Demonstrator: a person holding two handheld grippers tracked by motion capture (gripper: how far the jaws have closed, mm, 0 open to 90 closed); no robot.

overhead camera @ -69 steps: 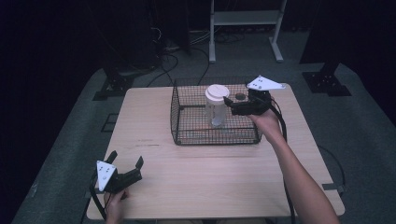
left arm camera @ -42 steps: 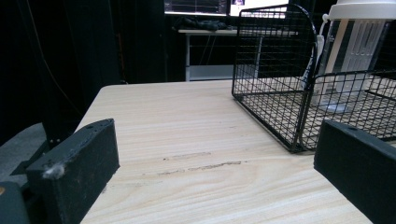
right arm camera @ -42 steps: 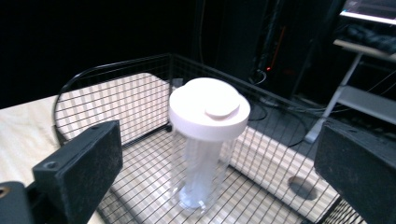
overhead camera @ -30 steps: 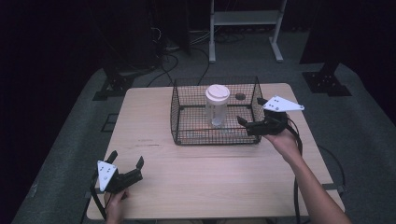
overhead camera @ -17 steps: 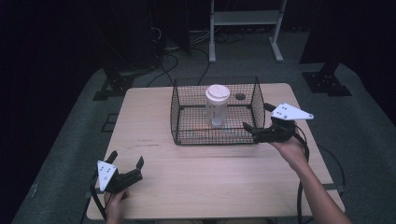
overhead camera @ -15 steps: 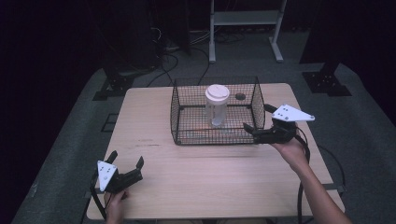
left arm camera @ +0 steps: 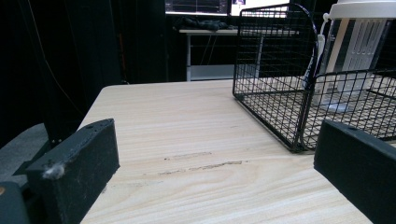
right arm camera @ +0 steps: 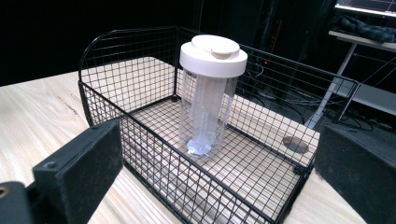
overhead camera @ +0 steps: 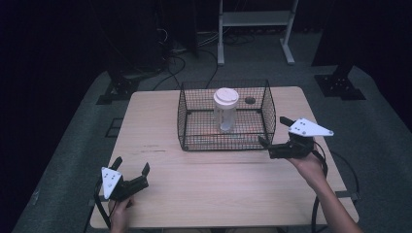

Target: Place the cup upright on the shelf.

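Note:
A black wire basket [overhead camera: 221, 139] stands on the far middle of the wooden table [overhead camera: 155, 126]. Inside it a clear plastic jar with a white lid [overhead camera: 226, 108] stands upright. My right gripper [overhead camera: 273, 131] hovers open and empty just outside the basket's right front corner. In the right gripper view the jar [right arm camera: 211, 93] and the basket [right arm camera: 140, 140] lie beyond the spread jaws. Near the table's front left corner my left gripper [overhead camera: 131, 166] rests open and empty. From the left gripper view the basket [left arm camera: 271, 70] and the jar [left arm camera: 359, 46] are far off to the right.
A small dark disc [overhead camera: 250, 100] lies on the table just behind the basket, also visible as a disc [right arm camera: 295, 143] past the far wall. A white metal stand [overhead camera: 255, 19] and cables sit on the dark floor behind the table.
My right gripper has drawn back from the jar inside the basket, moving right and toward the person, and sits outside the basket. The jar stays upright. The left gripper has not moved.

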